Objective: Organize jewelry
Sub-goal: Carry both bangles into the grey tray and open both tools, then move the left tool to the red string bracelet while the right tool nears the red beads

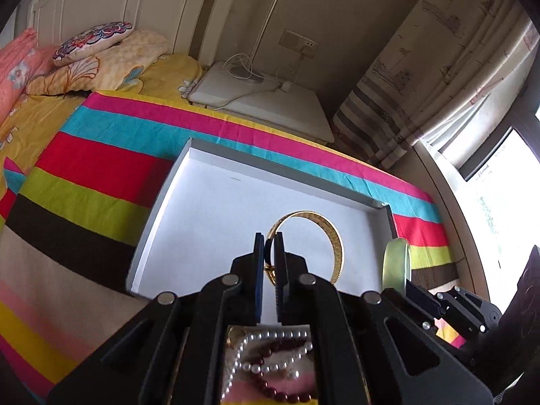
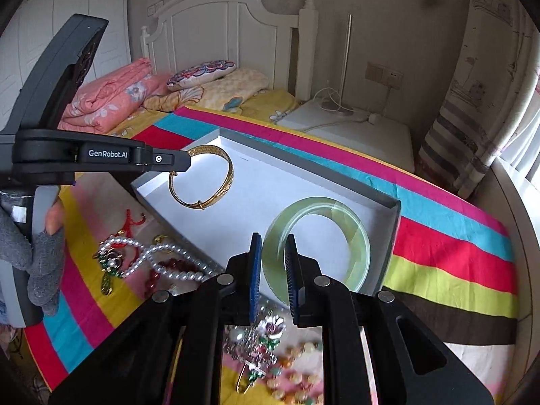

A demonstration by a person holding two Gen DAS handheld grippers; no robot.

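Note:
A shallow white box (image 1: 219, 209) lies on the striped blanket. My left gripper (image 1: 269, 239) is shut on a gold bangle (image 1: 332, 236) and holds it upright over the box floor. In the right wrist view the left gripper (image 2: 187, 163) comes in from the left, and the gold bangle (image 2: 224, 182) hangs from its tips above the white box (image 2: 287, 185). My right gripper (image 2: 273, 239) is shut on the near rim of a pale green jade bangle (image 2: 359, 246), tilted over the box's right corner. The green bangle (image 1: 396, 263) and right gripper (image 1: 410, 285) also show at the left view's right edge.
Loose jewelry lies on the blanket in front of the box: a pearl necklace (image 2: 162, 256), dark red beads (image 2: 175, 265), a jeweled brooch (image 2: 266, 334) and pale beads (image 2: 303, 378). A gloved hand (image 2: 44, 263) grips the left tool. A white bedside table (image 2: 364, 131) and curtain (image 2: 472, 118) stand behind.

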